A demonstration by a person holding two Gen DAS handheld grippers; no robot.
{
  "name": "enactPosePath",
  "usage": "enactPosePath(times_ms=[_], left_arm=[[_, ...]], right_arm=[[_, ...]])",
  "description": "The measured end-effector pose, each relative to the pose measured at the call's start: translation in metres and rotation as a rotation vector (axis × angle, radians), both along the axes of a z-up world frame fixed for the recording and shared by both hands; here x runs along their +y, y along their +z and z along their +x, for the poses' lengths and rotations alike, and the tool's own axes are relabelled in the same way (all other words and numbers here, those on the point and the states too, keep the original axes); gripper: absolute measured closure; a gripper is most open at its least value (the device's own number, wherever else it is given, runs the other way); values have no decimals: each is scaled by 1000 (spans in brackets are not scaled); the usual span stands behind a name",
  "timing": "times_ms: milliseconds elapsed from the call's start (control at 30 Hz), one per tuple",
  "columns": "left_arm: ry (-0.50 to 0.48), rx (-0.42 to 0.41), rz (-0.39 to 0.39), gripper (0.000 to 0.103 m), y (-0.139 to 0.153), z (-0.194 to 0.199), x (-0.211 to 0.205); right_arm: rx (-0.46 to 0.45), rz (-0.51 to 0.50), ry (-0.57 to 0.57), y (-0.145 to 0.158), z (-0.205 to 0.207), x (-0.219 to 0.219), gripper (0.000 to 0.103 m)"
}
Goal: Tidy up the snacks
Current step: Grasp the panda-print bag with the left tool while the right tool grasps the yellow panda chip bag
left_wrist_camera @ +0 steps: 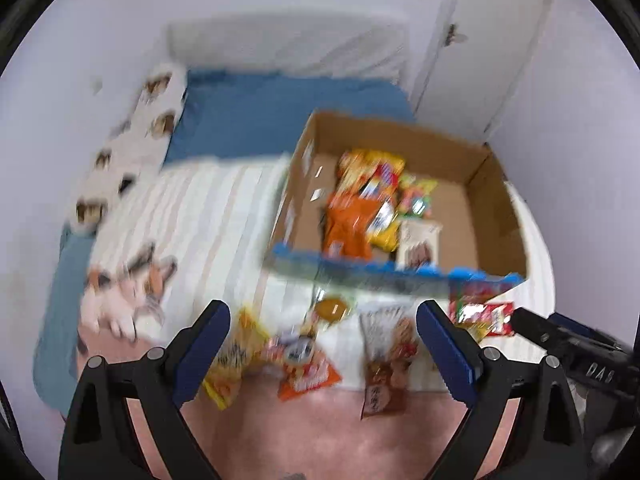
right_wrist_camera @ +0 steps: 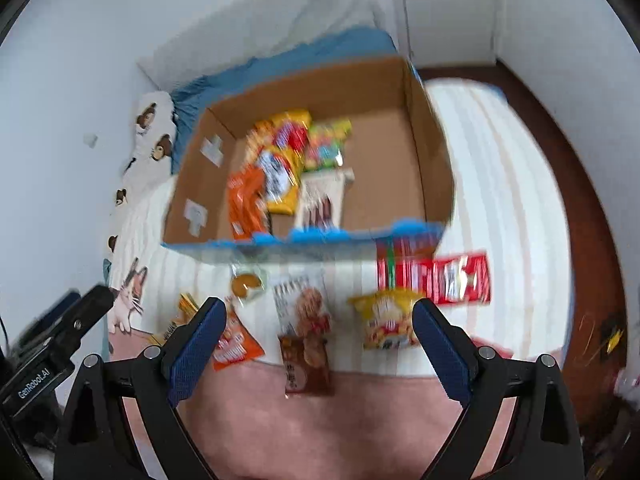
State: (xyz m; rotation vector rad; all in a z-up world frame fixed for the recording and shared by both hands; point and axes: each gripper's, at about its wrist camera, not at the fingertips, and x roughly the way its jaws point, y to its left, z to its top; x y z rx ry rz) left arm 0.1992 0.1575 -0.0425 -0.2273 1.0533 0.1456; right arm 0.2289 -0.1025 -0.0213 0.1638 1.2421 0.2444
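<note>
One cardboard box (right_wrist_camera: 434,168) is seen on the bed (right_wrist_camera: 492,152). Inside it, five snack packets (right_wrist_camera: 280,184) can be counted. Seven more packets (right_wrist_camera: 306,320) are counted outside, along the box's near edge.

- bed with white striped cover (right_wrist_camera: 492,168) and pink blanket edge
- open brown cardboard box (right_wrist_camera: 432,168) on it
- loose snack packets just beside box: red wrapper (right_wrist_camera: 460,278), yellow bag (right_wrist_camera: 386,320), brown-white pouch (right_wrist_camera: 304,332), orange packet (right_wrist_camera: 236,350)

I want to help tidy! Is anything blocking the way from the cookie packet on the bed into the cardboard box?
Only the box's own near wall. The cookie packet lies on the bed just in front of the cardboard box, so it must be lifted over that wall. The right gripper is open above it, with nothing between.
</note>
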Motion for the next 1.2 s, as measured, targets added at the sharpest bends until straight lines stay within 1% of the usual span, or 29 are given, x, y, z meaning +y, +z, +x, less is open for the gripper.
enactPosePath(times_ms=[33, 100, 167, 200, 267, 333, 400, 500, 567, 600, 633, 700, 733, 833, 967, 1067, 1200], left_arm=[[20, 40, -27, 7, -17, -1, 6], [48, 113, -71, 7, -47, 0, 13], [72, 201, -124, 7, -82, 2, 18], [86, 249, -166, 7, -102, 3, 20], [112, 313, -233, 7, -130, 5, 21], [132, 367, -280, 7, -155, 10, 18], [138, 407, -298, 7, -174, 18, 13], [142, 449, -274, 7, -198, 34, 6], [145, 455, -257, 8, -206, 42, 4], [142, 449, -249, 14, -209, 45, 3], [137, 444, -228, 30, -210, 47, 0], [104, 439, -178, 45, -212, 48, -7], [85, 433, -157, 46, -211, 47, -11], [39, 419, -103, 48, -208, 38, -23], [-13, 425, -76, 48, -205, 15, -41], [-59, 435, -57, 48, -203, -11, -55], [-99, 474, -73, 48, -209, -43, -69]], right_arm=[[26, 9, -9, -12, 0, -4, 7], [69, 2, -18, -35, 2, -9, 7], [106, -13, -28, -59, 4, -15, 7], [118, -23, -30, -66, 6, -16, 7], [145, -39, -41, -85, 9, -20, 7], [170, -74, -48, -104, 14, -22, 7], [188, -92, -48, -119, 18, -25, 7], [218, -125, -49, -143, 26, -27, 7], [224, -140, -54, -155, 30, -28, 7], [226, -149, -51, -160, 32, -28, 7], [231, -156, -50, -167, 33, -29, 7], [236, -174, -52, -175, 34, -30, 15], [227, -184, -48, -176, 33, -30, 27], [221, -184, -40, -173, 29, -30, 31], [285, -141, -22, -169, 15, -29, 33], [357, -119, 30, -169, -6, -26, 32], [455, -135, 92, -180, -38, -22, 32]])
